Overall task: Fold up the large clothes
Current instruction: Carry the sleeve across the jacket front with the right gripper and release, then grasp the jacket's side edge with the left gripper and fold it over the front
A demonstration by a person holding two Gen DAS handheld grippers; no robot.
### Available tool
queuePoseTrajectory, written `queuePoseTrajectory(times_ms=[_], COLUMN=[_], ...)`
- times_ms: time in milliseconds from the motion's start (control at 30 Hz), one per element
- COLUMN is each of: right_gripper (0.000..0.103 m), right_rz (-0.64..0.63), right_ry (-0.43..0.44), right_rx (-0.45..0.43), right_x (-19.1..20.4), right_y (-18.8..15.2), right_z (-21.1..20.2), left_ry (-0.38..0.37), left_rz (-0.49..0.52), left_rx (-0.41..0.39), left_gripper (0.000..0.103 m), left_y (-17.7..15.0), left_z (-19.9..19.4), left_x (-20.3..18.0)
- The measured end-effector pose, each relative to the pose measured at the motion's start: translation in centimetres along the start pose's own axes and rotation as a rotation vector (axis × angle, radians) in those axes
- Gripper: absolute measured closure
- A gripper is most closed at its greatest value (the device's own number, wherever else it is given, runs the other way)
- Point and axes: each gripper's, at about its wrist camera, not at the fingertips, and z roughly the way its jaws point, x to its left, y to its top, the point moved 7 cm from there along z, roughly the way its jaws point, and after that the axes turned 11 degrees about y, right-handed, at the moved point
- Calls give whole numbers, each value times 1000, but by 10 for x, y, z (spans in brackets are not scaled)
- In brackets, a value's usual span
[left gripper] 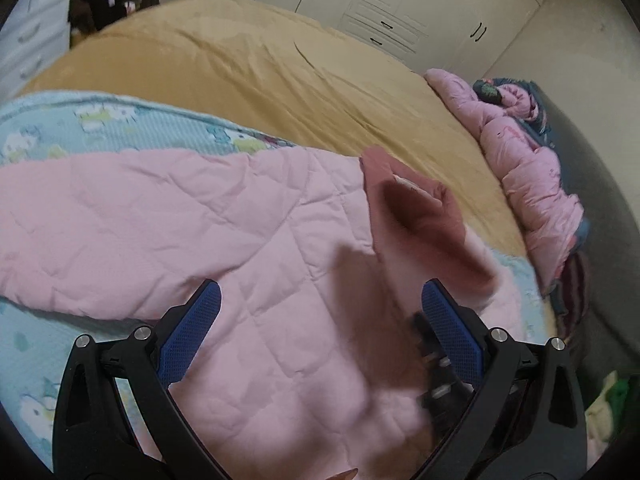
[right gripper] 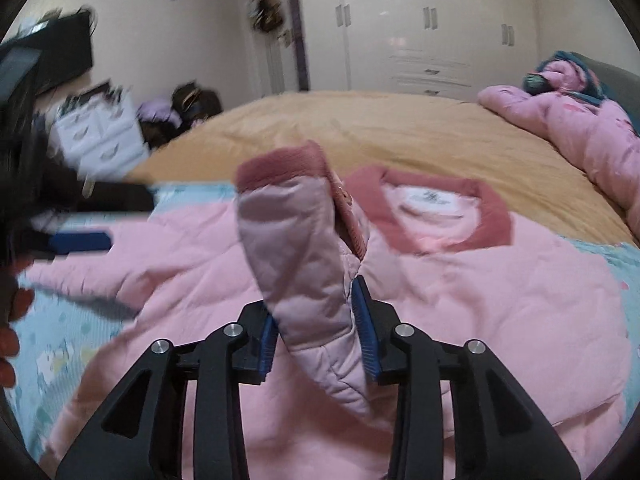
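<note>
**Laying the sleeve across the jacket**

I have the pink quilted padded jacket spread back-up on the cartoon-print blue blanket, its dark-pink collar toward the mustard bedsheet. My right gripper has the sleeve between its pads, though I cannot tell whether they press it. My left gripper is spread wide, empty, above the jacket. I'd lower the sleeve flat across the jacket before releasing.

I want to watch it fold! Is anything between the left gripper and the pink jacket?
Nothing visible does. The left gripper hangs open right over the pink jacket, with its quilted fabric straight ahead.
</note>
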Motion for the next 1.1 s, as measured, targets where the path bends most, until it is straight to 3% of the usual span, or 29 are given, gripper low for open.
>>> queuePoseTrajectory(times_ms=[267, 333, 500, 533, 567, 633, 733, 833, 967, 1100], right_gripper=[18, 13, 13, 14, 14, 21, 31, 36, 37, 37], right_rz=[-22, -10, 48, 63, 71, 82, 97, 136, 255, 329], right_ry=[105, 160, 123, 100, 86, 49, -9, -81, -163, -227], right_rx=[92, 82, 61, 54, 54, 57, 61, 62, -11, -35], right_x=[34, 39, 9, -2, -10, -29, -59, -95, -146, -184], right_y=[-32, -35, -39, -41, -41, -44, -51, -57, -55, -48], right_z=[5, -11, -55, -65, -71, -85, -103, -116, -143, -149], left_ry=[-47, -73, -84, -81, -81, -66, -59, -80, -57, 7], left_rz=[-22, -21, -9, -6, 5, 23, 71, 86, 125, 175], left_rx=[42, 69, 153, 164, 173, 173, 113, 25, -131, -155], left_gripper=[9, 9, 10, 18, 42, 77, 88, 89, 89, 89], left_y=[-3, -5, -16, -19, -23, -29, -30, -16, 14, 25], left_z=[18, 26, 61, 69, 75, 82, 76, 53, 15, 19], left_x=[-1, -5, -18, -20, -24, -29, -36, -41, -44, -46])
